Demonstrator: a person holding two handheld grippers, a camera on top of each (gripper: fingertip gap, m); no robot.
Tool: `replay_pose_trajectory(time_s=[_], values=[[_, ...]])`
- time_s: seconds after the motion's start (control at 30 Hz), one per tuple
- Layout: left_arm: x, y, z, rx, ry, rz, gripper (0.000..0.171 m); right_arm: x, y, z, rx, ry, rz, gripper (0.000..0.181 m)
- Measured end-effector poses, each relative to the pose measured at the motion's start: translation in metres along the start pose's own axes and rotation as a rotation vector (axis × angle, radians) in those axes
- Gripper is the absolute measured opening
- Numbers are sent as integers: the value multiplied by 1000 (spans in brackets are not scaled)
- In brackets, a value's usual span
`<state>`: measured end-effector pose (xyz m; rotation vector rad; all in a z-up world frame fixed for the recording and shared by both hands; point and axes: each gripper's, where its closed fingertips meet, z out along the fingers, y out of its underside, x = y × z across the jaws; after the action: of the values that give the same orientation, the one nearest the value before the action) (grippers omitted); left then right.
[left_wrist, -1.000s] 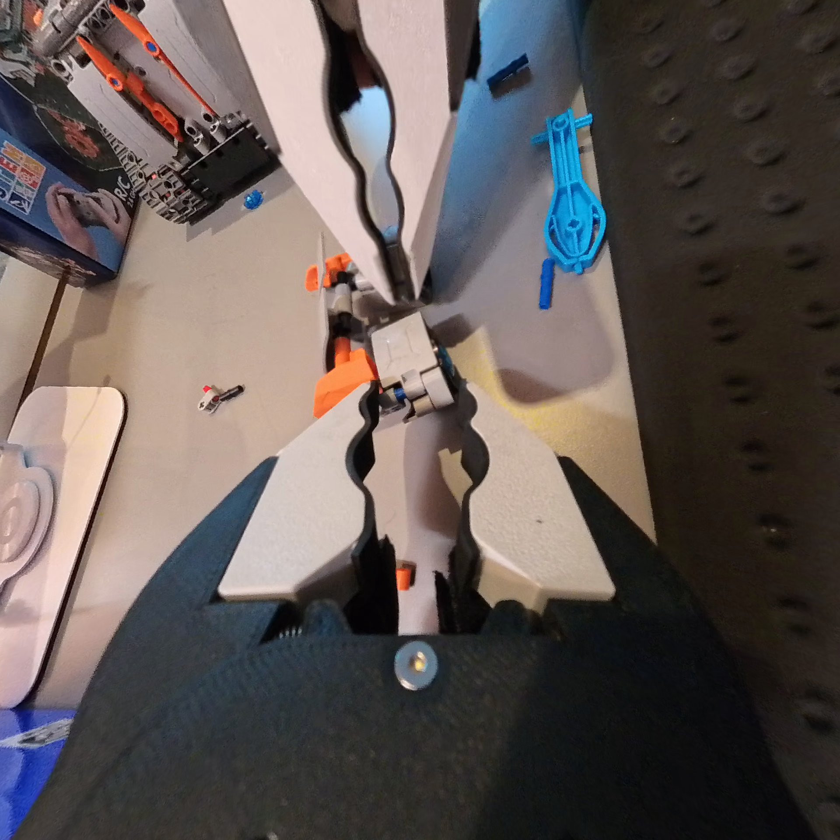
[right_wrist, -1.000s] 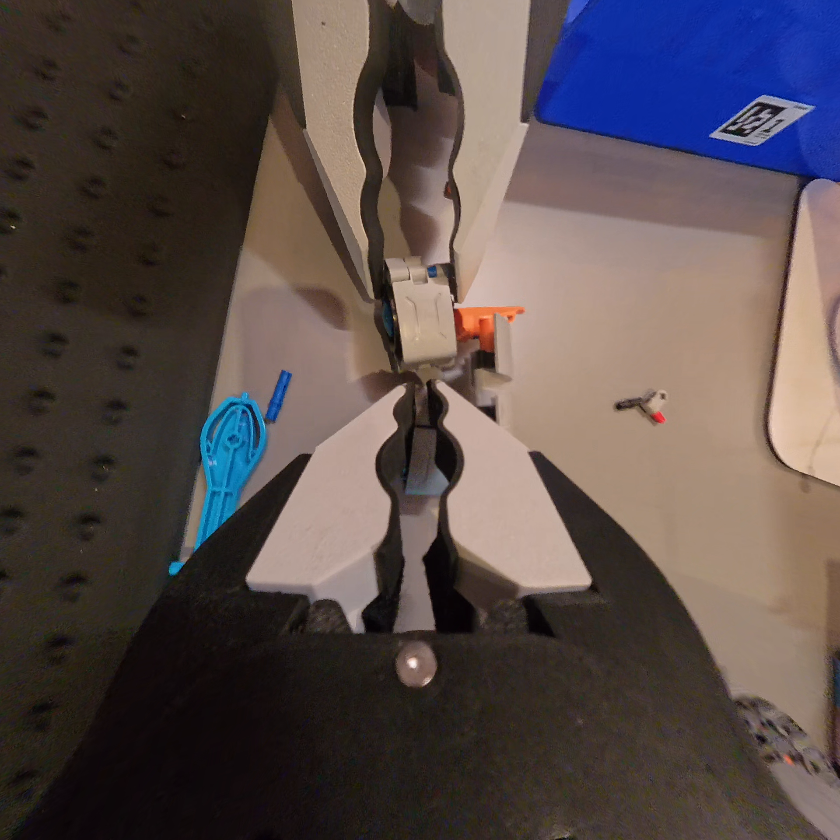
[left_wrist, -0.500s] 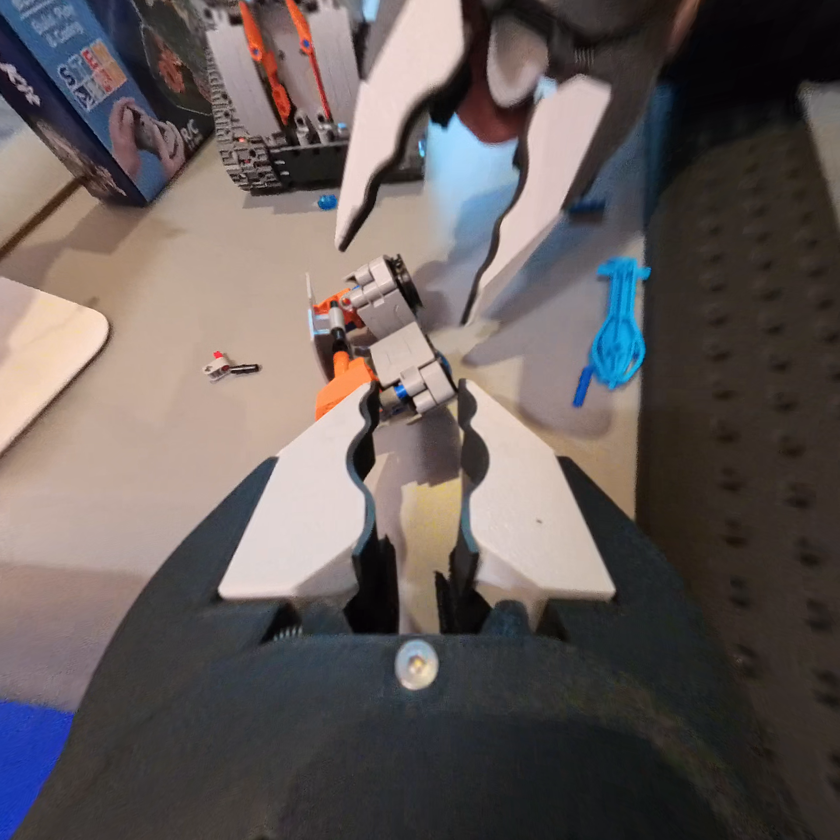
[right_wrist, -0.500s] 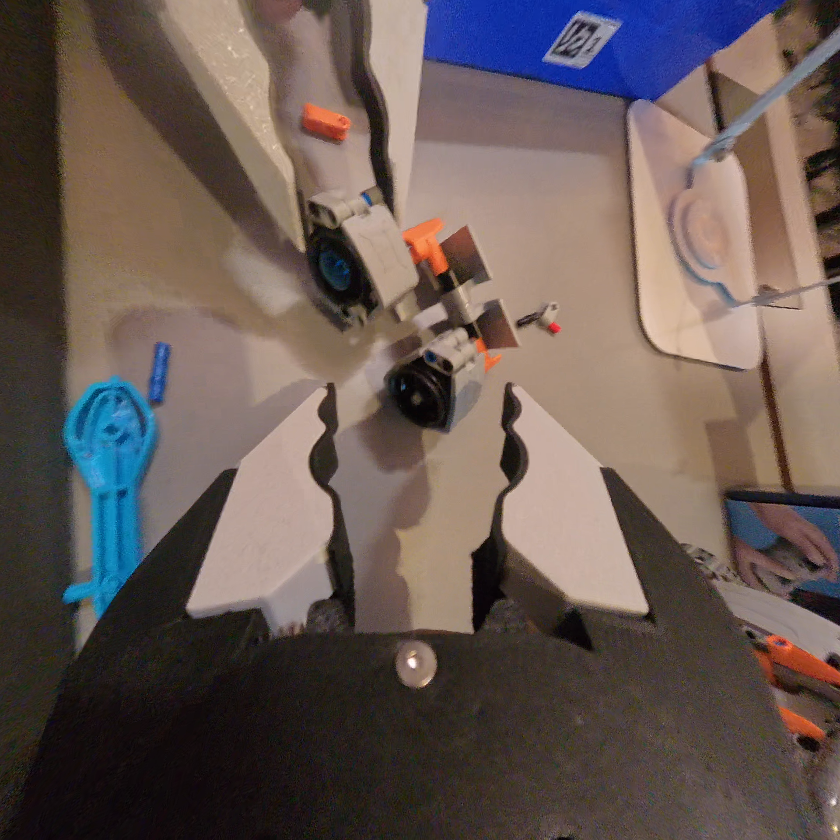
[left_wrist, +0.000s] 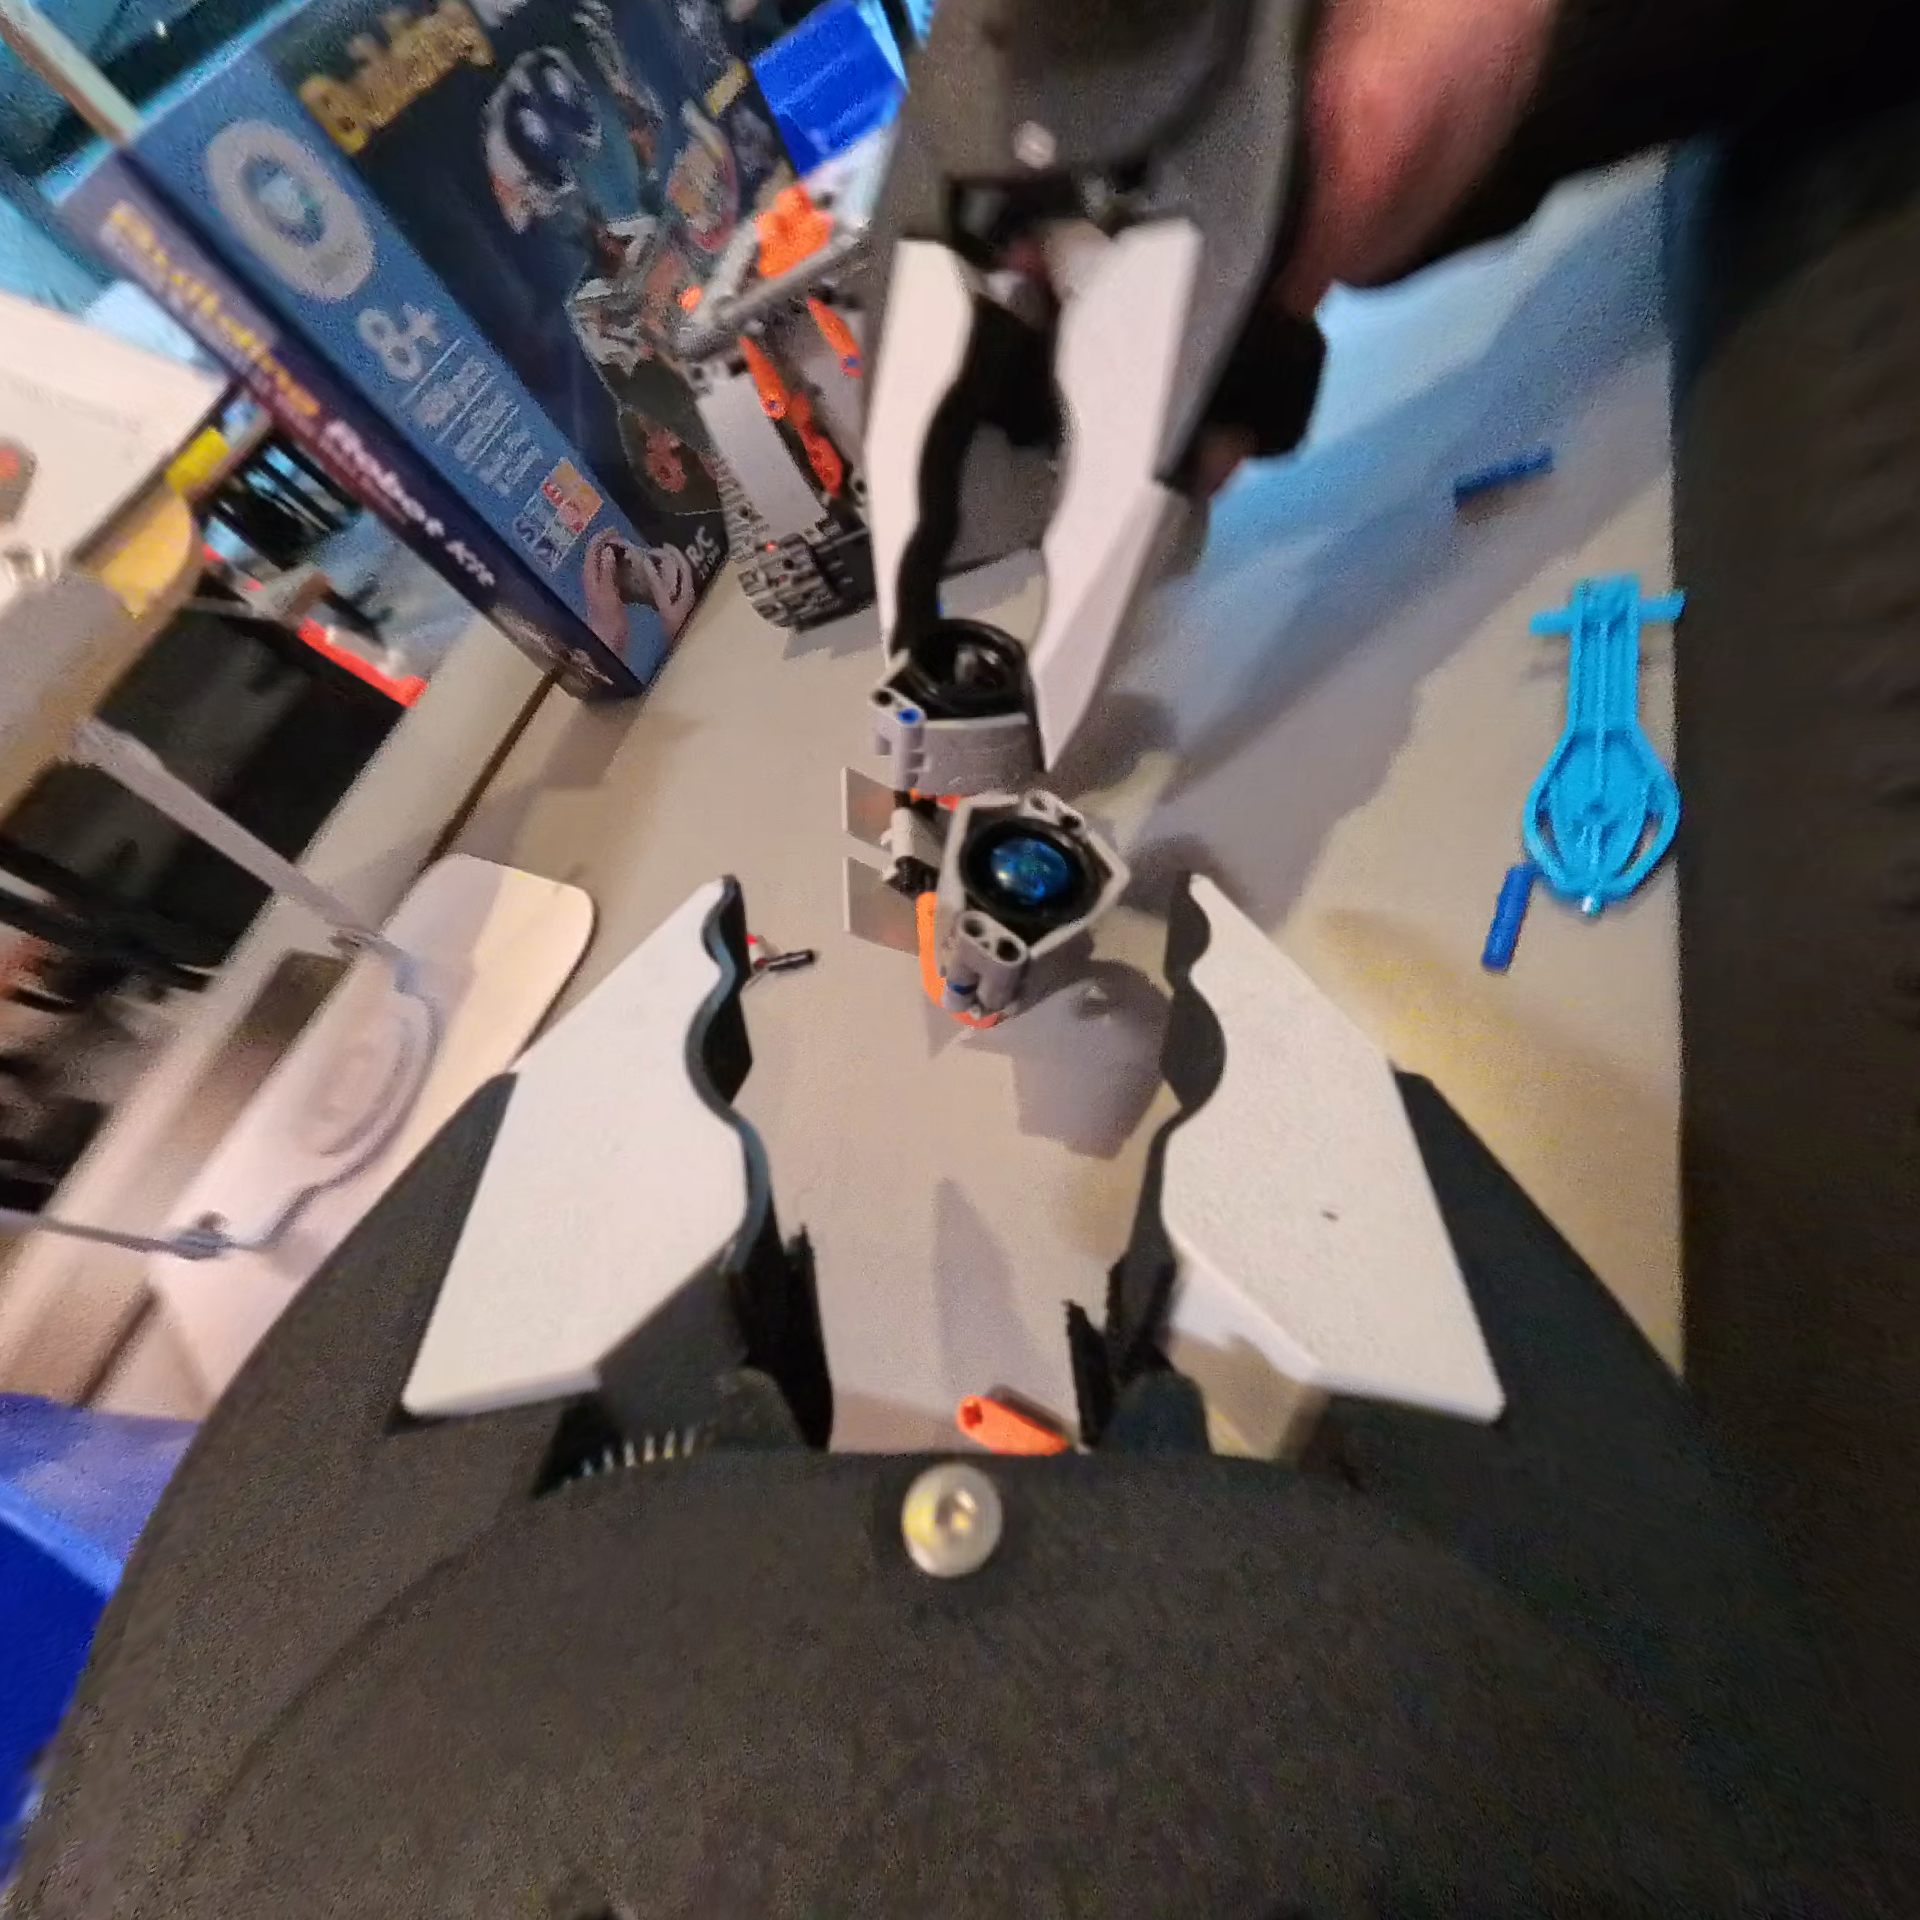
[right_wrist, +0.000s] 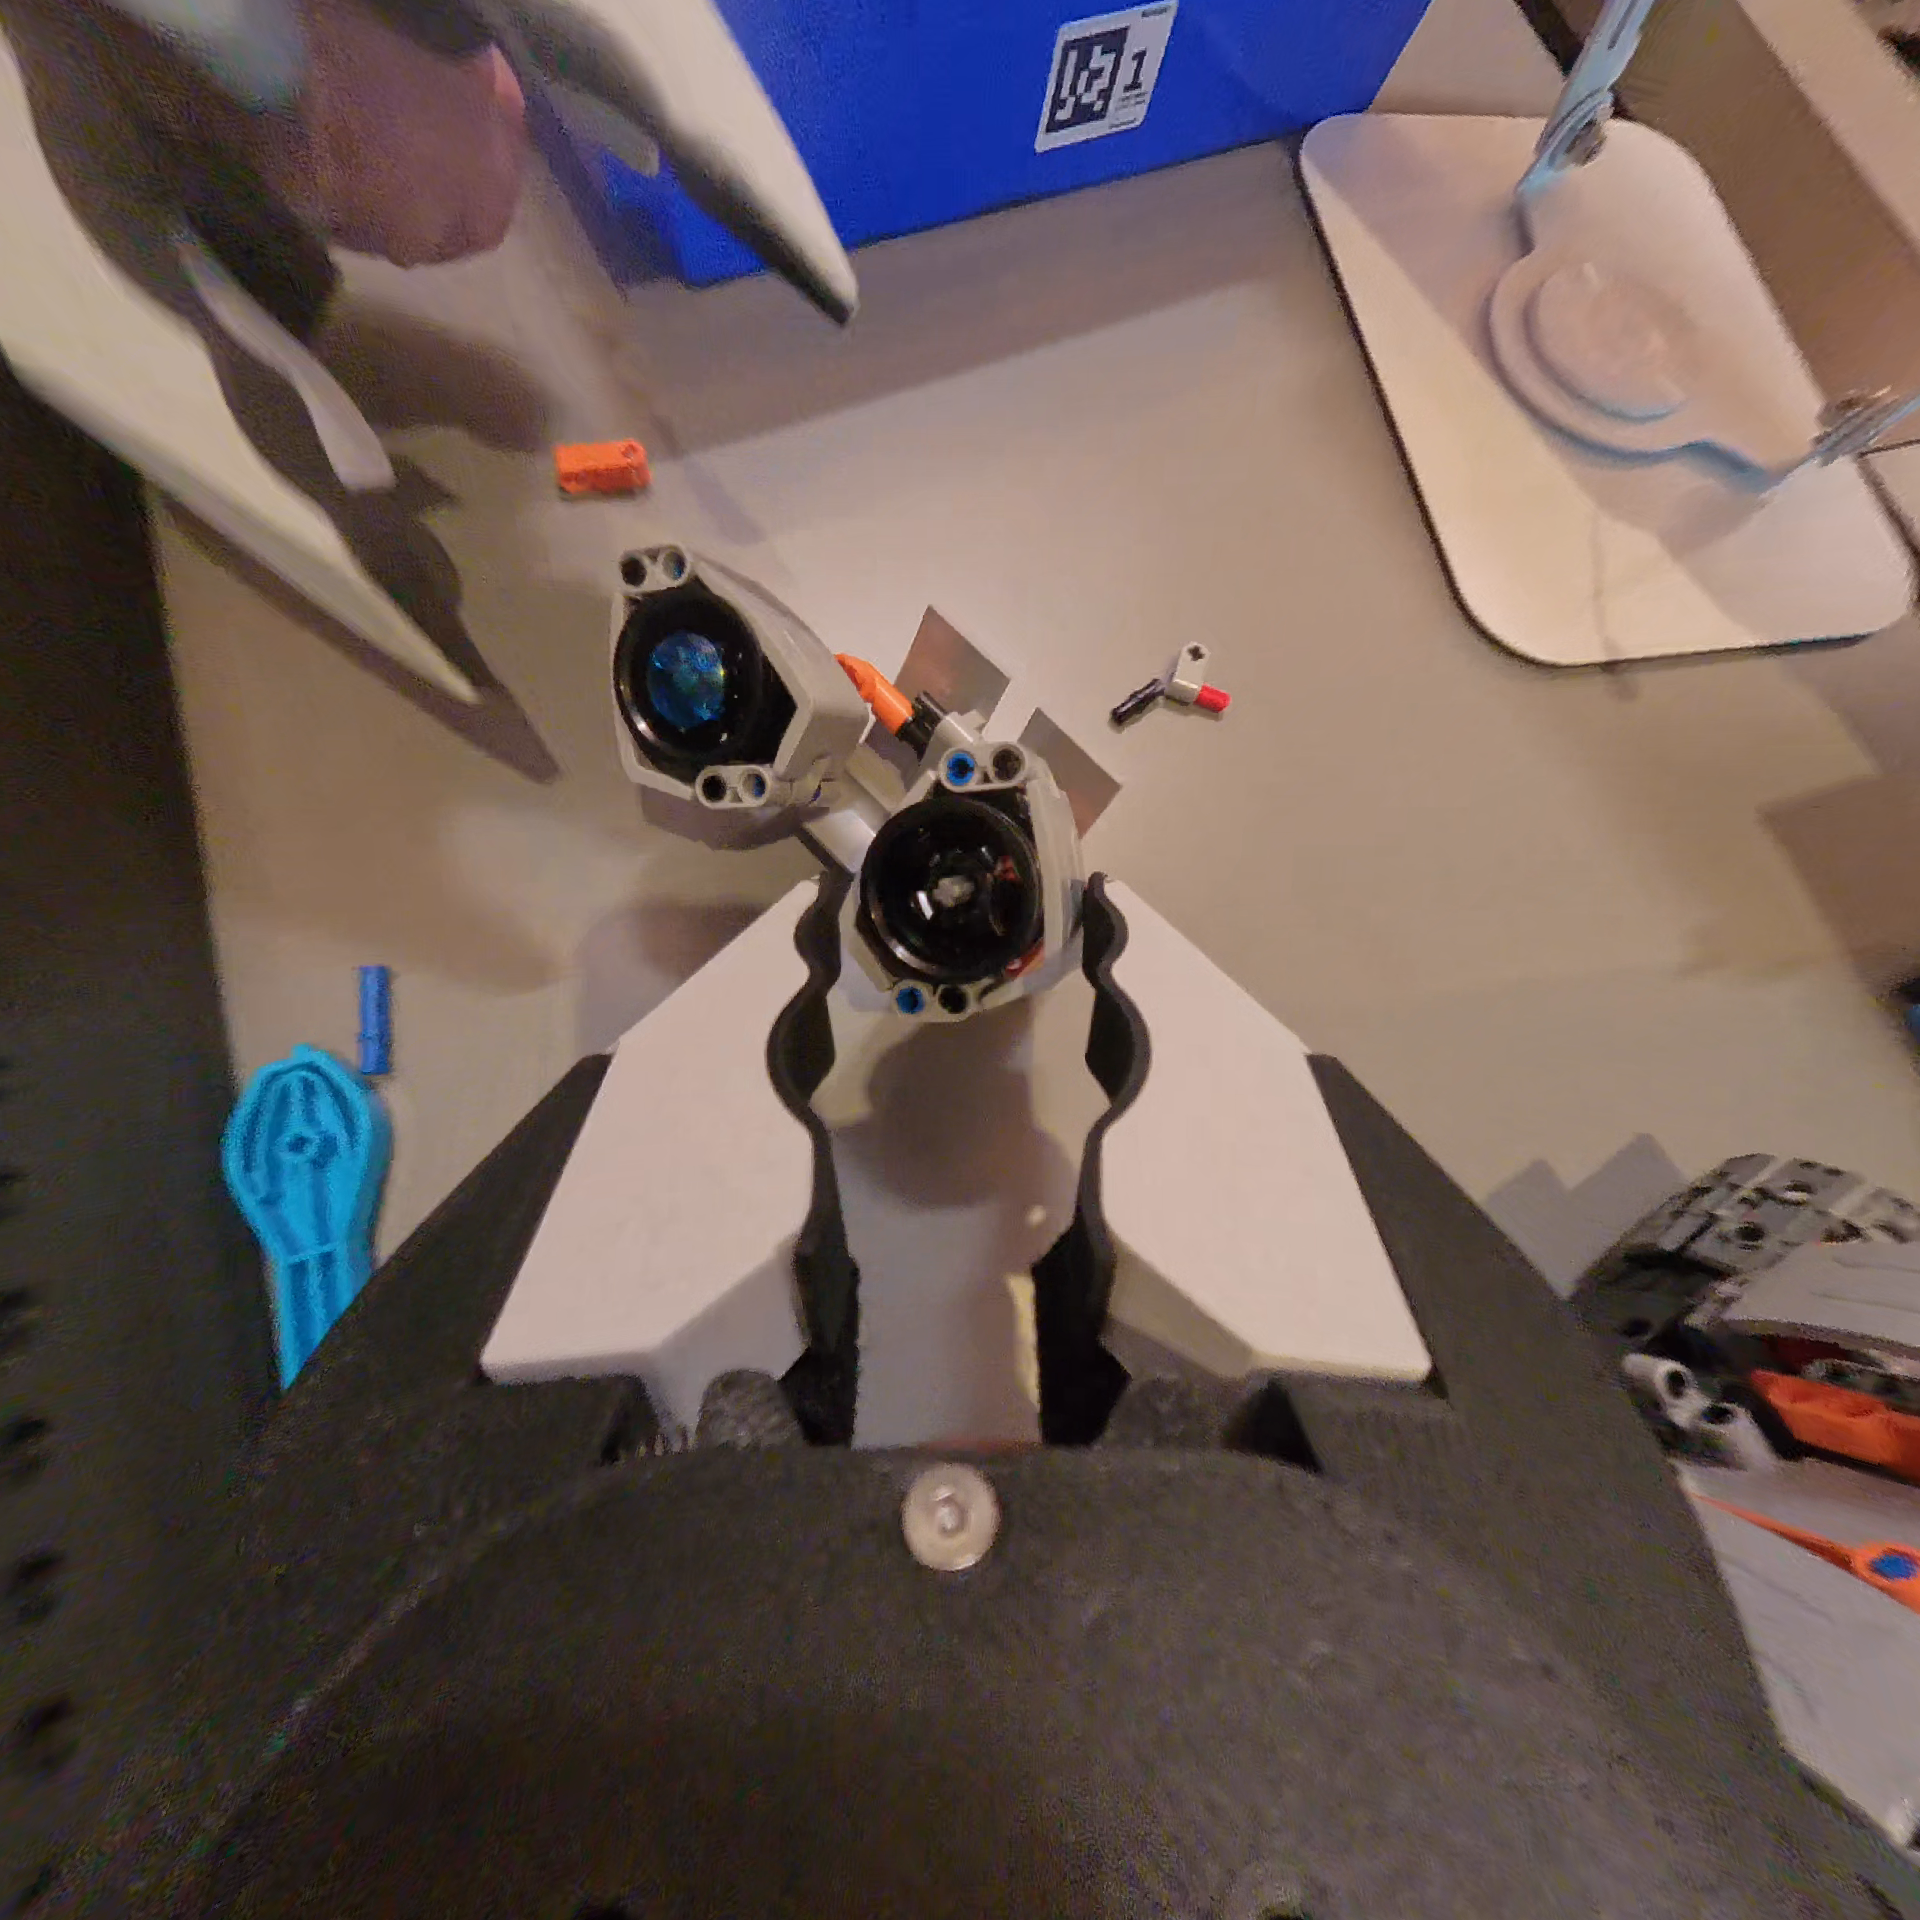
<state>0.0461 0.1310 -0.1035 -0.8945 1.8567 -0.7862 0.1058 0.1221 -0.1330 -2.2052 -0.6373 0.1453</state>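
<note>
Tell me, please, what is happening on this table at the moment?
A person is working with two hand-held grippers on a small grey brick-built assembly with two round housings. The right gripper has its jaws closed around the near housing. The left gripper is open and holds nothing, its jaws apart short of the housing with the blue centre. Loose pieces lie on the table: a blue tool, an orange piece and a small red-tipped pin.

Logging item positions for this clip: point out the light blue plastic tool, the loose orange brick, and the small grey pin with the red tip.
light blue plastic tool (right_wrist: 301, 1164): right wrist view, on its wide rounded head.
loose orange brick (right_wrist: 601, 465): right wrist view, on its top face.
small grey pin with the red tip (right_wrist: 1184, 681): right wrist view, on the grey connector.
</note>
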Motion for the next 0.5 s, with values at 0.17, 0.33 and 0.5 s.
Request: replay_pose_trajectory(time_s=[0.17,0.33,0.5], values=[[20,16,18,-108,16,129,75,-5,-2,-3,7,-45,59,44],[22,19,23,-121,40,74,40,-9,-5,-3,22,-69,80,44],[16,22,18,-133,65,47,39,-23,-3,-3,-30,-86,-153,44]])
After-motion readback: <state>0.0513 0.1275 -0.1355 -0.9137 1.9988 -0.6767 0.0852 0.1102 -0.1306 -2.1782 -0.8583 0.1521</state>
